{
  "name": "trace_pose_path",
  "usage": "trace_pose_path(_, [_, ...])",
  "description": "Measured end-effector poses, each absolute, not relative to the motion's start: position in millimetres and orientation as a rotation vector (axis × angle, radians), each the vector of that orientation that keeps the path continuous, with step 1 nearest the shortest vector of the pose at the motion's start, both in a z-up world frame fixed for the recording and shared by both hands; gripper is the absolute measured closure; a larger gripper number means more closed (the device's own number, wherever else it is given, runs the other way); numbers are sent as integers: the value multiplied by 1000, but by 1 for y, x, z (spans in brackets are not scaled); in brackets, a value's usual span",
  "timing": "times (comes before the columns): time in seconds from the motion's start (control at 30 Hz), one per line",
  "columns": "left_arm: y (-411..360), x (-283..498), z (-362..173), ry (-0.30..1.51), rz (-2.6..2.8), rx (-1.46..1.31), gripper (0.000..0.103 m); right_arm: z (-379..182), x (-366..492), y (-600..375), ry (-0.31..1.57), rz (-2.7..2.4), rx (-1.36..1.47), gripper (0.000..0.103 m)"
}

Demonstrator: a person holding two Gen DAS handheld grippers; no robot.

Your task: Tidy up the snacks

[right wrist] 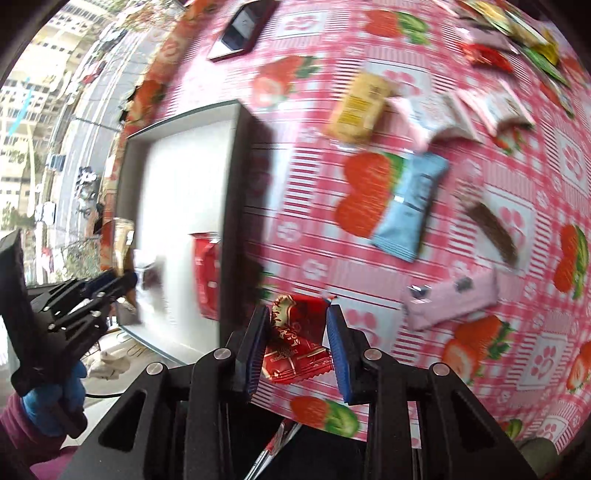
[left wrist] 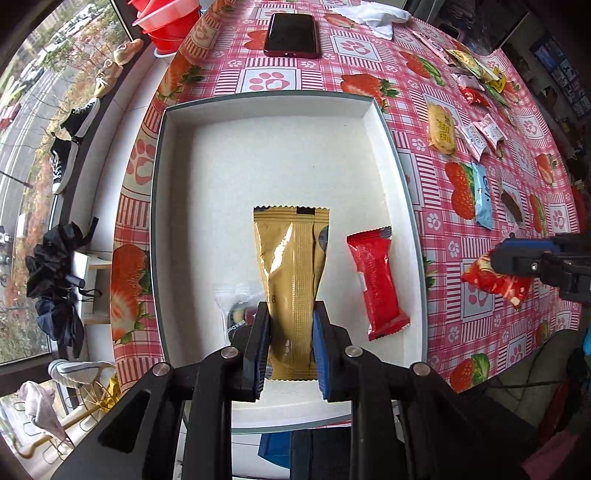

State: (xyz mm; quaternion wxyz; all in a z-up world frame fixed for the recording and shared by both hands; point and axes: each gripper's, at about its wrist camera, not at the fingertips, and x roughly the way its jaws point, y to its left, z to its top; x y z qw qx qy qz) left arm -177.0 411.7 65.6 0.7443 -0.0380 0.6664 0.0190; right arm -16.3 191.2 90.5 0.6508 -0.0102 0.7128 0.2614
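Note:
My left gripper (left wrist: 291, 314) is shut on a gold snack packet (left wrist: 291, 266) and holds it over the white tray (left wrist: 258, 107). A red packet (left wrist: 376, 284) and a clear-wrapped snack (left wrist: 236, 314) lie in the tray. My right gripper (right wrist: 297, 317) is open around a red patterned snack packet (right wrist: 295, 343) on the tablecloth, just right of the tray (right wrist: 236, 184). It also shows in the left wrist view (left wrist: 517, 262) over that packet (left wrist: 495, 284). The left gripper (right wrist: 122, 280) with the gold packet (right wrist: 122, 240) shows in the right wrist view.
Loose snacks lie on the strawberry tablecloth: a yellow biscuit pack (left wrist: 441, 129), a light blue pack (left wrist: 482, 194), a brown bar (left wrist: 511, 203), a pink pack (right wrist: 450, 301). A phone (left wrist: 291, 35) lies beyond the tray. Red tubs (left wrist: 166, 22) stand at the far left.

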Motion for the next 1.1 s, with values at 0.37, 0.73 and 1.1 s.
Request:
trace_pose_path(0.37, [427, -185, 57, 1486, 47, -15, 34, 67, -43, 289, 1669, 631, -181, 21])
trace_pose_path(0.73, [431, -175, 74, 1431, 113, -87, 25, 45, -31, 150, 1723, 280, 35, 10])
trace_pose_path(1.1, [309, -177, 75, 1437, 62, -4, 25, 19, -53, 22, 1795, 235, 46, 10])
